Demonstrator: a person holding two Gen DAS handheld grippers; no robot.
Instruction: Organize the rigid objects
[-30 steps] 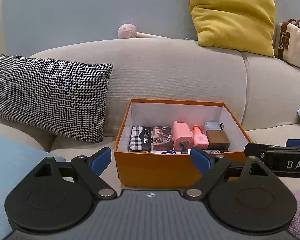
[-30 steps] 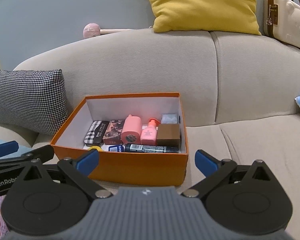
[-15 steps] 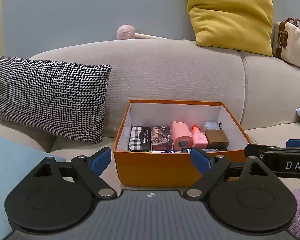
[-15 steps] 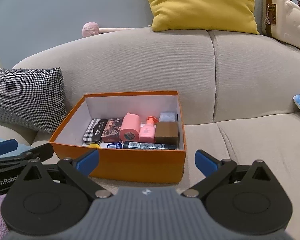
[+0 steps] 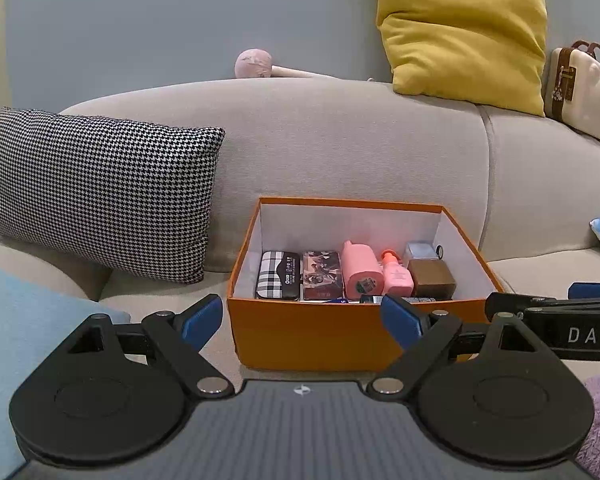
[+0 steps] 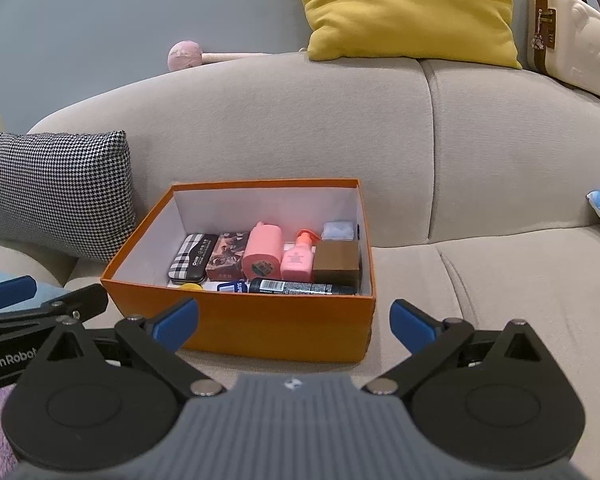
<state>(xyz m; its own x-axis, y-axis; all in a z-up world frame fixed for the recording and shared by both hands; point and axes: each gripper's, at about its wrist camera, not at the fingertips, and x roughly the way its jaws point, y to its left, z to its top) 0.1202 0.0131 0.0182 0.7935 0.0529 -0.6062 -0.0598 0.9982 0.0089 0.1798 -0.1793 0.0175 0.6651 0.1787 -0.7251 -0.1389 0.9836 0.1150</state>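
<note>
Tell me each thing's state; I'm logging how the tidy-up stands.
left gripper: open, empty
right gripper: open, empty
orange box: lidless, on the sofa seat
plaid case: shut, flat in the box
pink pump bottle: lying down
black tube: lying along the front wall

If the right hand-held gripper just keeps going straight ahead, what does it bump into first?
Most likely the near wall of the orange box, which fills the gap between the open fingers of the right hand-held gripper. Depth is hard to judge, but nothing shows in between.
</note>
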